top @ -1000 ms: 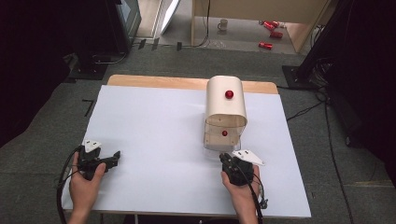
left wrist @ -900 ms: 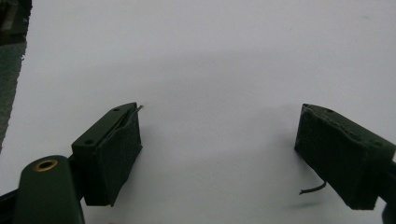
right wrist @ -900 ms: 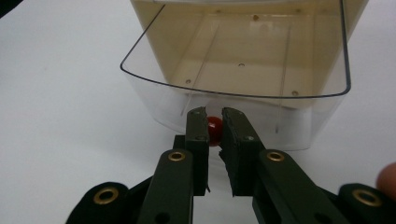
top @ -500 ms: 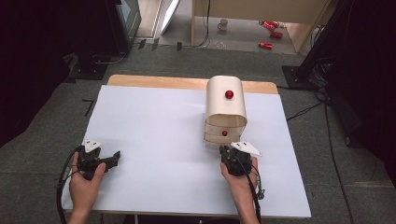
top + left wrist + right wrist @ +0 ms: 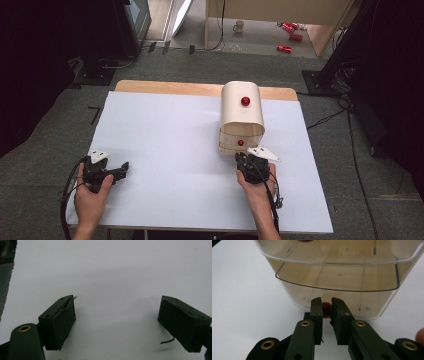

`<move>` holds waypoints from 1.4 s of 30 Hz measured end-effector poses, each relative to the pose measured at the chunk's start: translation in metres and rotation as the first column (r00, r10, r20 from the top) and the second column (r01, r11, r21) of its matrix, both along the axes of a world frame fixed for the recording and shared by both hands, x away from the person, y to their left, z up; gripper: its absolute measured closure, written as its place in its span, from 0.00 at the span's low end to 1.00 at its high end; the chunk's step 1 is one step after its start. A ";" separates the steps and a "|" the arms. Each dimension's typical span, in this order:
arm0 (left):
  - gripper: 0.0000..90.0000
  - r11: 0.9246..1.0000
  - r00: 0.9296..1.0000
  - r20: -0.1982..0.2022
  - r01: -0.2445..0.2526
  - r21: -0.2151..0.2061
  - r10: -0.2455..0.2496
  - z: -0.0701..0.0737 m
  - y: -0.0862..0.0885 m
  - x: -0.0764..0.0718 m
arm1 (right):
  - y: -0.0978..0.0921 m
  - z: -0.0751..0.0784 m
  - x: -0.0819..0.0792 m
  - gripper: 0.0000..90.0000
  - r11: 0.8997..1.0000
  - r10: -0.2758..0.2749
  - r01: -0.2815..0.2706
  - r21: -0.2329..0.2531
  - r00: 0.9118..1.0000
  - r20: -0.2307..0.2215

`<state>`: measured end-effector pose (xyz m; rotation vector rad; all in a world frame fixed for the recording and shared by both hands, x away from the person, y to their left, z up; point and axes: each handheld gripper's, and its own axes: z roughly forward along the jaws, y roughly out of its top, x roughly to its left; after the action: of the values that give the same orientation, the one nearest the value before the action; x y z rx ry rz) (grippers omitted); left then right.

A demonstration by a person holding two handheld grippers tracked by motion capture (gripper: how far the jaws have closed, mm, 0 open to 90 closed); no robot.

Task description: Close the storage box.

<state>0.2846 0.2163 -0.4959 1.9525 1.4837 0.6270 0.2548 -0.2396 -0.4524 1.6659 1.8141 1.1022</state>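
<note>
A cream box with a rounded top stands right of centre on the white table. It has a red knob on top and a lower red knob on its front drawer. My right gripper is at the box's front. In the right gripper view its jaws press both sides of the lower red knob, under the clear drawer front. My left gripper rests at the table's near left, open, with bare white surface between its pads.
The table's wooden back edge shows behind the white sheet. Cables, a mug and red cans lie on the floor beyond. Wide free surface lies between the two grippers.
My right gripper has moved forward to the box front and now sits on the lower knob. The left gripper has stayed put.
</note>
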 end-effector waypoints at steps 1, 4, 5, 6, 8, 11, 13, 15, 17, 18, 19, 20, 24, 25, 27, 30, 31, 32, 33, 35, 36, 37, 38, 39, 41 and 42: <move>0.16 1.000 1.000 0.000 0.000 0.000 0.000 0.000 0.000 0.000 | 0.000 0.000 0.001 0.90 1.000 0.002 -0.002 -0.001 1.000 -0.002; 0.16 1.000 1.000 0.000 0.000 0.000 0.000 0.000 0.000 0.000 | 0.000 0.001 0.001 0.90 1.000 0.006 -0.006 -0.004 1.000 -0.002; 0.16 1.000 1.000 0.000 0.000 0.000 0.000 0.000 0.000 0.000 | 0.000 0.001 0.001 0.88 1.000 0.006 -0.006 -0.009 1.000 -0.001; 0.16 1.000 1.000 0.000 0.000 0.000 0.000 0.000 0.000 0.000 | -0.001 0.001 0.000 0.84 1.000 0.005 -0.005 -0.012 1.000 0.001; 0.16 1.000 1.000 0.000 0.000 0.000 0.000 0.000 0.000 0.000 | -0.001 0.001 0.000 0.79 1.000 0.012 -0.012 -0.007 1.000 0.001; 0.16 1.000 1.000 0.000 0.000 0.000 0.000 0.000 0.000 0.000 | -0.006 0.002 -0.001 0.62 0.999 0.036 -0.036 0.001 0.999 -0.005; 0.16 1.000 1.000 0.000 0.000 0.000 0.000 0.000 0.000 0.000 | -0.007 0.002 -0.002 0.58 0.999 0.050 -0.050 0.002 0.999 -0.005; 0.16 1.000 1.000 0.000 0.000 0.000 0.000 0.000 0.000 0.000 | -0.010 0.003 -0.004 0.46 0.997 0.072 -0.072 -0.021 0.997 -0.008; 0.16 1.000 1.000 0.001 0.000 0.001 0.000 0.000 0.000 0.000 | -0.013 0.004 -0.006 0.35 0.995 0.090 -0.090 -0.032 0.996 -0.012; 0.16 1.000 1.000 0.001 0.000 0.000 0.000 0.000 0.000 0.000 | -0.015 0.004 -0.007 0.30 0.994 0.098 -0.099 -0.035 0.995 -0.016; 0.16 1.000 1.000 0.000 0.000 0.001 0.000 0.000 0.000 0.000 | -0.017 0.005 -0.008 0.27 0.994 0.101 -0.102 -0.038 0.995 -0.017; 0.16 1.000 1.000 0.000 0.000 0.001 0.000 0.000 0.000 0.000 | -0.020 0.006 -0.010 0.25 0.994 0.103 -0.104 -0.037 0.994 -0.020; 0.16 1.000 1.000 0.000 0.000 0.001 0.000 0.000 0.000 0.000 | -0.031 0.008 -0.016 0.13 0.993 0.113 -0.114 -0.042 0.993 -0.024; 0.16 1.000 1.000 0.000 0.000 0.001 0.000 0.000 0.000 0.000 | -0.034 0.008 -0.018 0.10 0.993 0.109 -0.110 -0.049 0.994 -0.027; 0.16 1.000 1.000 0.000 0.000 0.001 0.000 0.000 0.000 0.000 | -0.043 0.008 -0.022 0.00 0.992 0.107 -0.109 -0.057 0.994 -0.033; 0.16 1.000 1.000 0.000 0.000 0.001 0.000 0.000 0.000 0.000 | -0.050 0.006 -0.026 0.00 0.992 0.107 -0.109 -0.061 0.994 -0.030; 0.16 1.000 1.000 0.000 0.000 0.001 0.000 0.000 0.000 0.000 | -0.058 0.005 -0.028 0.00 0.993 0.095 -0.097 -0.061 0.995 -0.036; 0.16 1.000 1.000 0.000 0.000 0.001 0.000 0.000 0.000 0.000 | -0.058 0.005 -0.028 0.00 0.993 0.095 -0.097 -0.061 0.995 -0.036; 0.16 1.000 1.000 0.000 0.000 0.001 0.000 0.000 0.000 0.000 | -0.061 0.004 -0.029 0.00 0.994 0.089 -0.091 -0.063 0.995 -0.039; 0.16 1.000 1.000 0.000 0.000 0.001 0.000 0.000 0.000 0.000 | -0.069 0.002 -0.031 0.00 0.994 0.084 -0.087 -0.060 0.996 -0.042; 0.16 1.000 1.000 0.001 0.000 0.001 0.000 0.000 0.000 0.000 | -0.072 0.001 -0.033 0.00 0.995 0.078 -0.081 -0.059 0.996 -0.044; 0.16 1.000 1.000 0.001 0.000 0.001 0.000 0.000 0.000 0.000 | -0.075 0.001 -0.034 0.00 0.995 0.071 -0.074 -0.063 0.997 -0.044; 0.16 1.000 1.000 0.001 0.000 0.001 0.000 0.000 0.000 0.000 | -0.078 0.001 -0.035 0.00 0.996 0.064 -0.067 -0.066 0.997 -0.045; 0.16 1.000 1.000 0.001 0.000 0.001 0.000 0.000 0.000 0.000 | -0.081 0.000 -0.037 0.00 0.996 0.059 -0.062 -0.067 0.997 -0.046; 0.16 1.000 1.000 0.001 0.000 0.001 0.000 0.000 0.000 0.000 | -0.088 -0.001 -0.039 0.00 0.996 0.047 -0.050 -0.073 0.998 -0.046; 0.16 1.000 1.000 0.000 0.001 0.002 -0.001 0.000 0.000 0.000 | -0.095 -0.002 -0.042 0.00 0.996 0.033 -0.037 -0.080 0.998 -0.050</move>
<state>0.2844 0.2162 -0.4959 1.9549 1.4828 0.6287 0.2129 -0.3344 -0.4549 1.6334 1.8994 0.9964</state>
